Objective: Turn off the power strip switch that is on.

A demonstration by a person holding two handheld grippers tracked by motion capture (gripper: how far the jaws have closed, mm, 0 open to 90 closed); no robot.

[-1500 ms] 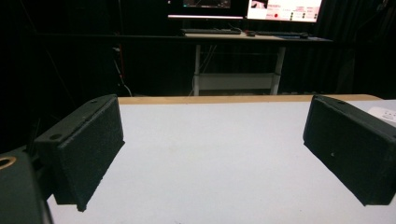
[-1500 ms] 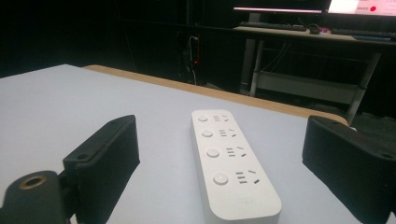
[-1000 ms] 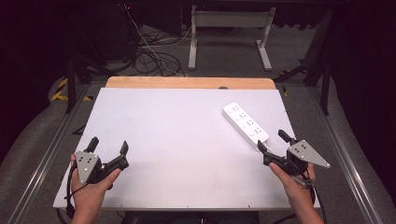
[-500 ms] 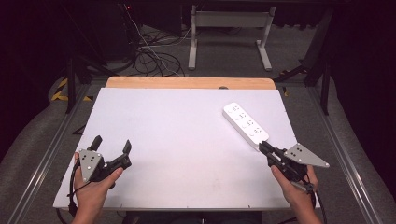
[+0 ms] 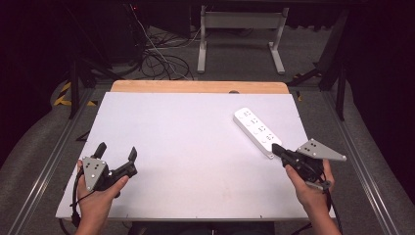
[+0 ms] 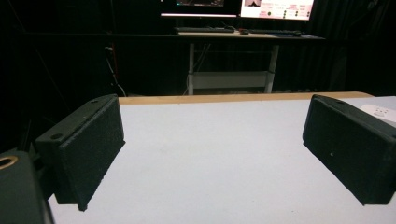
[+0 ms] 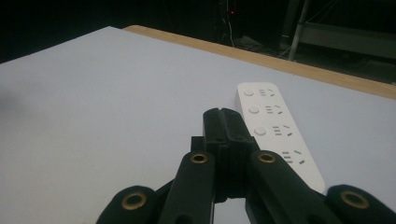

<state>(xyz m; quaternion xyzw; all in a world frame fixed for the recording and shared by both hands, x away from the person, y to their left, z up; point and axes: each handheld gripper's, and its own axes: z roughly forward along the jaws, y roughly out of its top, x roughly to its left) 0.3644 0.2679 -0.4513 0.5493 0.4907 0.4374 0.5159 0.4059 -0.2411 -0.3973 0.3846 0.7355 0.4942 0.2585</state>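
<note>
**Right jaws shut by the power strip, left jaws wide over bare counter**

Nearest edge of the counter (image 5: 195,161): two hands come in from the bottom, one gripper each. Left gripper (image 5: 116,155) sits at the near left corner, held in the left hand (image 5: 98,196), jaws spread wide, nothing between them. In the left gripper view its two black pads frame bare white surface, one pad on each side. Grey plate on top of this gripper faces up.

Right gripper (image 5: 275,148) is at the near right, held in the right hand (image 5: 308,188). Its jaws have just been closing and now meet, pads pressed flat together, nothing caught between. In the right gripper view (image 7: 224,116) the closed tips point at the power strip, hovering just short of its near end; can't tell if they touch it.

Power strip (image 5: 256,131), white, lies flat on the right half of the counter, angled, near end toward the right gripper, far end toward the back edge. Four socket groups with round buttons show along its top (image 7: 273,126).

Farther back: bare wooden strip (image 5: 195,86) along the counter's far edge. Beyond it, dark floor, loose cables (image 5: 161,58), a white desk frame (image 5: 240,34). The left gripper view catches lit monitors (image 6: 275,7) on that far desk.
</note>
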